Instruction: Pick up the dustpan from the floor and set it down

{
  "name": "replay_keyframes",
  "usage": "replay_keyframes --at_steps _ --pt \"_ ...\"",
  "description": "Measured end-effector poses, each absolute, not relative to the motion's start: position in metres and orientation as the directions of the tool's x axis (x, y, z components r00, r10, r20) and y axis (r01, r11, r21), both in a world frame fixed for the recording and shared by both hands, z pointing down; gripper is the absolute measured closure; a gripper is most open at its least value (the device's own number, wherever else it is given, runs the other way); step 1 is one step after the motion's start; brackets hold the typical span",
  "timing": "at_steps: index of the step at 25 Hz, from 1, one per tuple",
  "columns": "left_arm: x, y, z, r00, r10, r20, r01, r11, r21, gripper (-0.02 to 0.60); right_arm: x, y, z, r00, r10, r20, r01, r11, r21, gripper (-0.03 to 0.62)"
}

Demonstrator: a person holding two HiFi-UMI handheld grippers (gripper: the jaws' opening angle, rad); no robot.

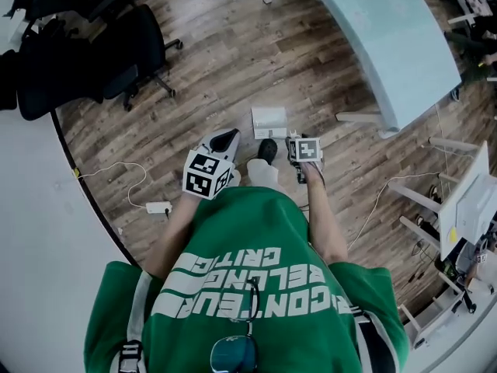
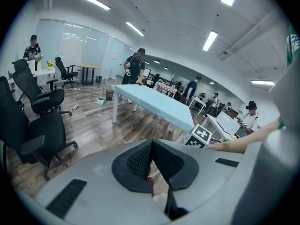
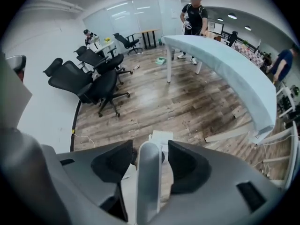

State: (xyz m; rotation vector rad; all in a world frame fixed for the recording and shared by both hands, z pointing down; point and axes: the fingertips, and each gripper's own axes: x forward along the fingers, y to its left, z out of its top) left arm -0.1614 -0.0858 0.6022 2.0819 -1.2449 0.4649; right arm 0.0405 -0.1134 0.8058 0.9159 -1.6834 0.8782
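Right tongs [image 3: 150,156] stood open around the dustpan handle [image 3: 148,186], apparently because the dustpan already sat on the floor [image 3: 187,102]; left tongs [image 2: 152,150] were closed, idle

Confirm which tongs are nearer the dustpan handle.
Right. The right tongs straddle the dustpan handle, pads apart and off it. The left tongs hang off to its left, tips together on nothing.

An open office: swivel chairs [image 1: 116,53], long table [image 1: 388,37].

Wood-plank floor [image 1: 233,61], smooth plastic dustpan handle [image 3: 149,182]
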Motion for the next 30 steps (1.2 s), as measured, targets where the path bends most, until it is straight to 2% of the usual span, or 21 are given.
replay_keyframes --at_steps 5,10,14,15,21,26,30 --pt "-0.163 -0.09 0.601 0.461 -0.651 0.603 -0.886 -0.304 0.35 0.588 0.042 -0.121 0.837 -0.185 -0.086 0.979 -0.88 0.459 -0.126 0.37" --pt "-0.168 -0.093 0.601 0.443 -0.666 0.6 -0.894 -0.28 0.349 0.588 0.053 -0.123 0.865 -0.1 -0.054 0.994 -0.882 0.467 -0.063 0.376" --pt "-0.167 -0.092 0.601 0.439 -0.67 0.598 -0.895 -0.268 0.356 0.588 0.048 -0.117 0.864 -0.126 -0.043 0.991 -0.883 0.461 -0.092 0.457" --pt "-0.167 -0.092 0.601 0.439 -0.67 0.599 -0.895 -0.267 0.357 0.588 0.045 -0.116 0.863 -0.124 -0.039 0.991 -0.879 0.467 -0.092 0.459" --pt "-0.164 -0.097 0.6 0.458 -0.668 0.587 -0.886 -0.285 0.366 0.588 0.05 -0.118 0.865 -0.052 -0.061 0.997 -0.873 0.488 -0.016 0.47" --pt "-0.158 -0.103 0.598 0.489 -0.655 0.575 -0.87 -0.326 0.369 0.588 0.053 -0.1 0.872 -0.052 -0.045 0.998 -0.879 0.476 -0.025 0.479" --pt "-0.159 -0.106 0.594 0.507 -0.657 0.557 -0.86 -0.347 0.373 0.588 0.058 -0.097 0.864 -0.047 -0.083 0.995 -0.879 0.477 -0.002 0.478"
